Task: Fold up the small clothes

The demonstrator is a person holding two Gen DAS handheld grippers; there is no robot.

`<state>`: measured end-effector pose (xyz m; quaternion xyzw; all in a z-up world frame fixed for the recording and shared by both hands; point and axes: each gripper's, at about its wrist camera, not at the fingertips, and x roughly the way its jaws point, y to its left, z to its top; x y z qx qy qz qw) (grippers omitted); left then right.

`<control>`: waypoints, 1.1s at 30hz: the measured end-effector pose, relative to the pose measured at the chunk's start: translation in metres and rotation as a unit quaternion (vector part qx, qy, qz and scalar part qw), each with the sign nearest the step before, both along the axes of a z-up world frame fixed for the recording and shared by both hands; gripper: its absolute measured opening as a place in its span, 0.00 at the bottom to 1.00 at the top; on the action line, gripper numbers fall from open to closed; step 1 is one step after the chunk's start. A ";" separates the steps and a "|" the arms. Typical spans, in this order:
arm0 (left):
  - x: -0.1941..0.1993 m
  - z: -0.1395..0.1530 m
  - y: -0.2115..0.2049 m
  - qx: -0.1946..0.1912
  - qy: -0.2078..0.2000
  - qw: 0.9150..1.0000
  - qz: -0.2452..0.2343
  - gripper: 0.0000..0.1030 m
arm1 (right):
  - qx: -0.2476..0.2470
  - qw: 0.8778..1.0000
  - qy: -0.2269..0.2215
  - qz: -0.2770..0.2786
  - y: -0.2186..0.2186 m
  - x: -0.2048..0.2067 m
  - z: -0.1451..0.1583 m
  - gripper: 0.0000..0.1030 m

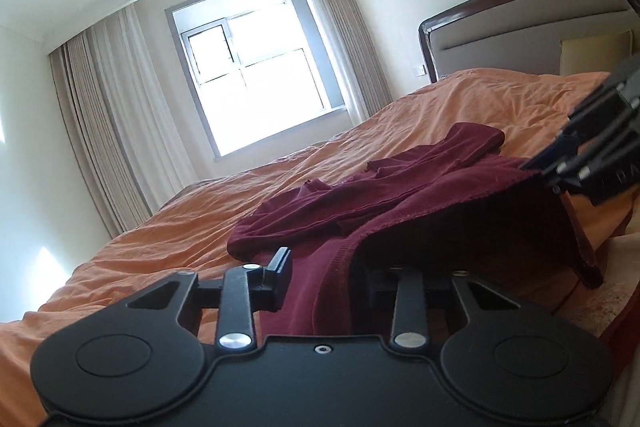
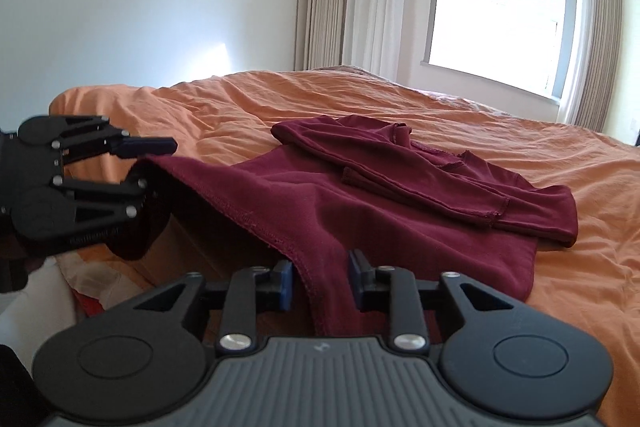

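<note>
A dark red long-sleeved top [image 2: 380, 187] lies on the orange bed cover [image 2: 480, 123], its sleeves folded across the body. Its near hem hangs over the bed's edge. My right gripper [image 2: 320, 281] stands open around the hem's near corner, blue pads [image 2: 285, 285] either side of the cloth without pinching it. My left gripper [image 2: 154, 165] at the left is open around the hem's other corner. In the left wrist view the top [image 1: 400, 187] drapes over the left gripper [image 1: 324, 275], hiding one finger. The right gripper [image 1: 536, 167] shows at the right edge.
The bed cover [image 1: 200, 211] spreads wide behind the top. A headboard [image 1: 500, 27] with a yellow pillow [image 1: 592, 53] stands at one end. A curtained window [image 2: 500, 3] lies beyond the bed. A white wall [image 2: 140, 7] lies at the left.
</note>
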<state>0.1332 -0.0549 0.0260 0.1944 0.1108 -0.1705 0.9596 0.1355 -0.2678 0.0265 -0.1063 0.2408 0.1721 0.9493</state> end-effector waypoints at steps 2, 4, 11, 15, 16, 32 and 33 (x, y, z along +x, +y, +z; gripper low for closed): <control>0.007 0.006 0.000 -0.010 0.004 1.000 -0.003 0.19 | -0.026 0.999 -0.020 -0.017 0.011 -0.008 -0.013 0.56; 0.015 0.011 0.000 -0.018 0.009 1.000 -0.006 0.16 | -0.047 0.997 -0.040 -0.044 0.023 -0.014 -0.029 0.67; 0.032 0.025 0.002 -0.042 0.028 0.999 -0.012 0.16 | -0.079 0.992 -0.054 -0.080 0.054 -0.014 -0.078 0.72; 0.029 0.027 0.000 -0.038 0.025 0.999 -0.013 0.16 | -0.137 0.976 -0.109 -0.131 0.067 -0.016 -0.094 0.74; 0.028 0.027 0.000 -0.037 0.024 0.999 -0.012 0.16 | -0.146 0.973 -0.111 -0.139 0.066 -0.016 -0.097 0.69; -0.005 -0.023 -0.001 0.032 0.047 0.998 -0.002 0.27 | -0.134 0.960 -0.172 -0.175 0.010 -0.075 -0.048 0.06; -0.006 -0.028 -0.004 0.040 0.050 0.998 -0.001 0.27 | -0.126 0.960 -0.174 -0.179 0.003 -0.077 -0.041 0.06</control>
